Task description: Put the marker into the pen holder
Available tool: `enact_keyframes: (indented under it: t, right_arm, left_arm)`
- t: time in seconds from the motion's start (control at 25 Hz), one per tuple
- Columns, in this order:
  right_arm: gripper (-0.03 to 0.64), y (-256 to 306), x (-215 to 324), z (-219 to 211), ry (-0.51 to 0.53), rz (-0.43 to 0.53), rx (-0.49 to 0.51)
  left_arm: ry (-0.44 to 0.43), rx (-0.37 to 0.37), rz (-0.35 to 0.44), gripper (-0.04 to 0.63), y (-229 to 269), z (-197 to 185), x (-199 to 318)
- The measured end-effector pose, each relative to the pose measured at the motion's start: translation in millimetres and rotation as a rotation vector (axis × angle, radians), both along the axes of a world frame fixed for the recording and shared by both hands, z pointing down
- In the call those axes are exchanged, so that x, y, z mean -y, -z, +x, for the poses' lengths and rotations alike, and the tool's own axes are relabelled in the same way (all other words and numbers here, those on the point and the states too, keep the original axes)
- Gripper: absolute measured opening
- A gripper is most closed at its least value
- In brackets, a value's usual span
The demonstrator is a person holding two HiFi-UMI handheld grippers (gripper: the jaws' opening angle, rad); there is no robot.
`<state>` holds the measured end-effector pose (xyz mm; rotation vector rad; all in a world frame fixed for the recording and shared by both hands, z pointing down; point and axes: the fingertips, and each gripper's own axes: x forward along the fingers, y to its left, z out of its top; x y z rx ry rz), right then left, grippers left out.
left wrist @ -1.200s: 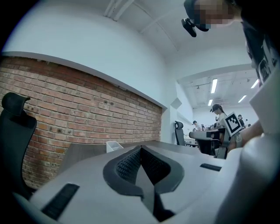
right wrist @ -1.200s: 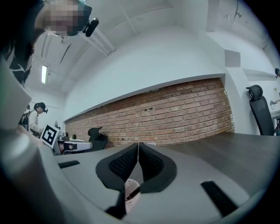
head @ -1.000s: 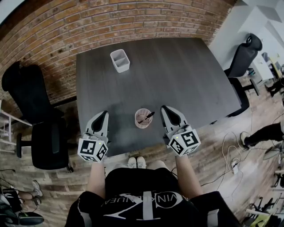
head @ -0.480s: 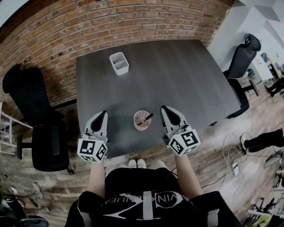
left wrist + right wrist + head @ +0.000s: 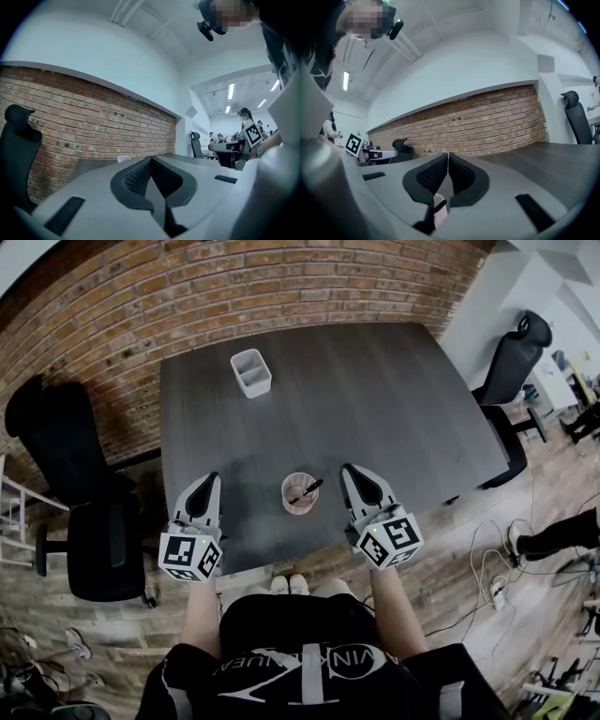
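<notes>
Head view: the marker (image 5: 308, 489) leans inside the pink pen holder (image 5: 299, 495) on the bench (image 5: 375, 399), between the left hand-held gripper (image 5: 208, 487) and the right hand-held gripper (image 5: 355, 476).

Left gripper view: jaws pressed together, empty.

Right gripper view: jaws pressed together, empty.

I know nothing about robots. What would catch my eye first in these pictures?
A left hand-held gripper and a right hand-held gripper, grey with patterned cubes, point forward at the near edge of a dark table, jaws shut and empty. Between them stands a pinkish pen holder with a dark marker leaning in it. A white container sits far back, towards the brick wall.
</notes>
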<state>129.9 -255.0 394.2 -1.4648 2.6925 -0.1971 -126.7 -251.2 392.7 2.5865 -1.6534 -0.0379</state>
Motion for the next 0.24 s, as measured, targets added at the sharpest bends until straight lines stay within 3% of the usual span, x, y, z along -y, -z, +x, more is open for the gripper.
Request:
enact_keyframes:
  t: [0.24]
  right_arm:
    - [0.029,-2.0,0.9,2.6,-0.005,-0.003,-0.002]
  left_arm:
    - [0.016,-0.001,-0.003,0.015,-1.9,-7.4,1.1]
